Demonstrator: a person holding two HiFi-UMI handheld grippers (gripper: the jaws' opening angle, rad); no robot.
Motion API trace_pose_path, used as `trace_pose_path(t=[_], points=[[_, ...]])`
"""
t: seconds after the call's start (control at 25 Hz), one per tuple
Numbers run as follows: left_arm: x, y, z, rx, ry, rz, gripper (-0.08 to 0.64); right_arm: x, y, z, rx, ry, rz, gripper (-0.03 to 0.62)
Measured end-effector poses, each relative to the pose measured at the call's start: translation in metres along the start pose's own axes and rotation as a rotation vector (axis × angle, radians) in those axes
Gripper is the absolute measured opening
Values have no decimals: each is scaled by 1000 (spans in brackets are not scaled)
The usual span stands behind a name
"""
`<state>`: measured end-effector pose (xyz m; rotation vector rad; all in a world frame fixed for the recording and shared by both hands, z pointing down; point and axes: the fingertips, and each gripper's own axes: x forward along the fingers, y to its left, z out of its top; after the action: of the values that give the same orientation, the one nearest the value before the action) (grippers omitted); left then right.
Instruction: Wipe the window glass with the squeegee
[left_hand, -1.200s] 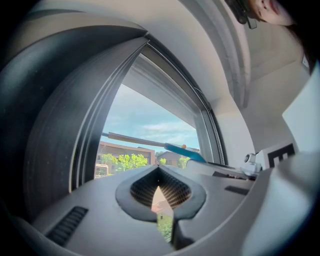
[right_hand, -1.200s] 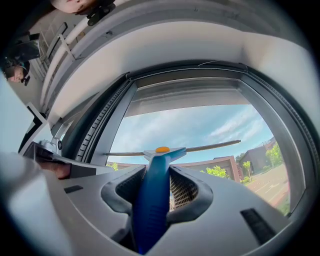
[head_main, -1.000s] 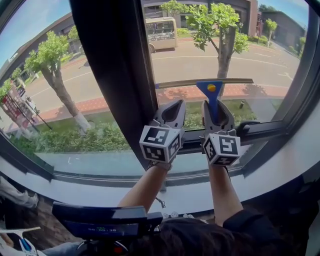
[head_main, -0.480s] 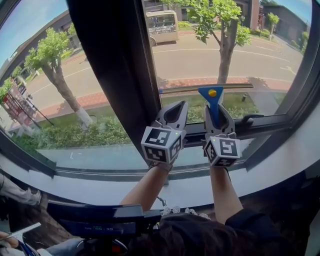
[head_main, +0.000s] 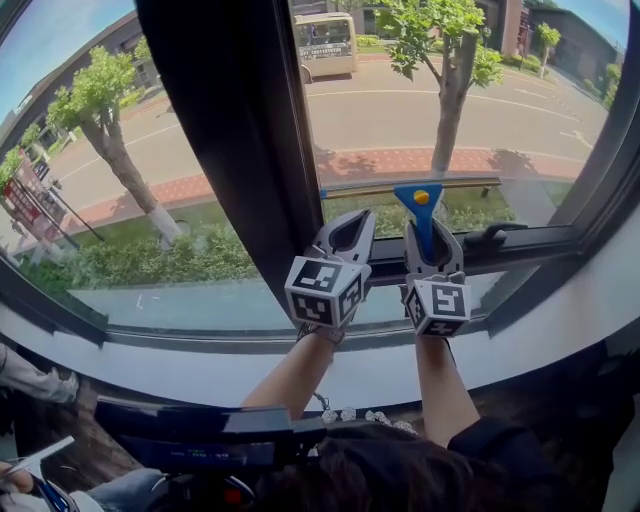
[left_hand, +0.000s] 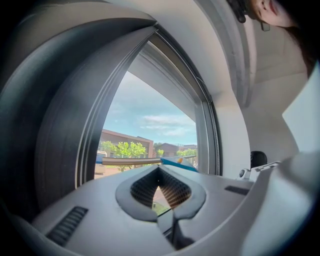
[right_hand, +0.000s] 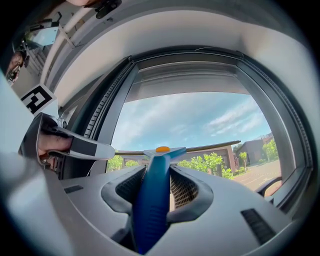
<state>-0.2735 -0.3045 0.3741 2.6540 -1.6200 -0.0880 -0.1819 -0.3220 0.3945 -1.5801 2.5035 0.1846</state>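
The squeegee (head_main: 419, 209) has a blue handle with an orange dot and a long thin blade (head_main: 400, 186) lying level across the window glass (head_main: 450, 110), low on the right pane. My right gripper (head_main: 427, 228) is shut on the handle, seen close in the right gripper view as the squeegee handle (right_hand: 152, 192) between the jaws. My left gripper (head_main: 347, 232) sits just left of it, in front of the dark mullion (head_main: 225, 150), shut with nothing held. In the left gripper view the left gripper (left_hand: 159, 172) points at the glass, and the blade (left_hand: 130, 161) crosses behind it.
A black window handle (head_main: 495, 238) sits on the lower frame right of the squeegee. The white sill (head_main: 200, 355) runs below both grippers. Outside are trees, a road and a bus. A dark device (head_main: 200, 445) lies near the person's lap.
The squeegee and my right gripper have moved down the pane, from mid-glass toward the lower frame. The left gripper has stayed beside it.
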Motion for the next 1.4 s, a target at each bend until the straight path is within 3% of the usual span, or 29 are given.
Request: trace_pose_path(t=[0.64, 1.4], points=[[-9, 4, -21, -54, 33, 11, -5, -11, 5, -43, 28, 53, 26, 141], [-19, 12, -43, -53, 75, 37, -5, -17, 15, -77, 68, 139, 50, 141]])
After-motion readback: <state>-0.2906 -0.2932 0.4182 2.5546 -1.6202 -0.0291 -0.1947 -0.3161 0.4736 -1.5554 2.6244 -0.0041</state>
